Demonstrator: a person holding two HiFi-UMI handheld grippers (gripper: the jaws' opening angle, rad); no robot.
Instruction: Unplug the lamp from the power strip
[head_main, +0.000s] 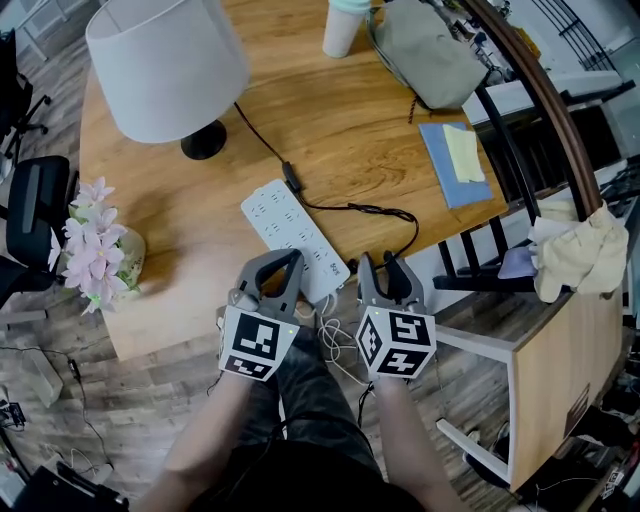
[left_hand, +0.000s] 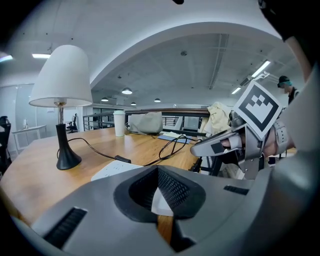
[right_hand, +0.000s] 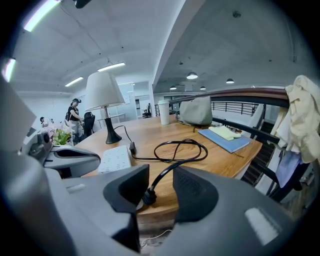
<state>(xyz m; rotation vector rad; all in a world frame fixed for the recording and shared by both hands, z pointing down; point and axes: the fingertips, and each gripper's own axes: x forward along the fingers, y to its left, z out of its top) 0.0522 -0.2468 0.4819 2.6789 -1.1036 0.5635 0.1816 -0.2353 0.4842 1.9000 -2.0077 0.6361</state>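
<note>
A lamp (head_main: 165, 65) with a white shade and a black base stands at the table's far left. Its black cord (head_main: 375, 210) runs past an inline switch, loops, and comes to the near edge. The cord's black plug (right_hand: 146, 196) lies there between the jaws of my right gripper (head_main: 388, 268), free of the white power strip (head_main: 290, 232). That gripper is open and its pads stand clear of the plug. My left gripper (head_main: 283, 265) sits at the strip's near end with its tips together. The strip (left_hand: 161, 201) shows through the hollow between its jaws.
Pink flowers in a vase (head_main: 95, 250) stand at the table's left edge. At the back are a white cup (head_main: 345, 25) and a grey bag (head_main: 430, 45); a blue notebook (head_main: 455, 160) lies to the right. A chair with cloth (head_main: 575, 250) stands beside the table.
</note>
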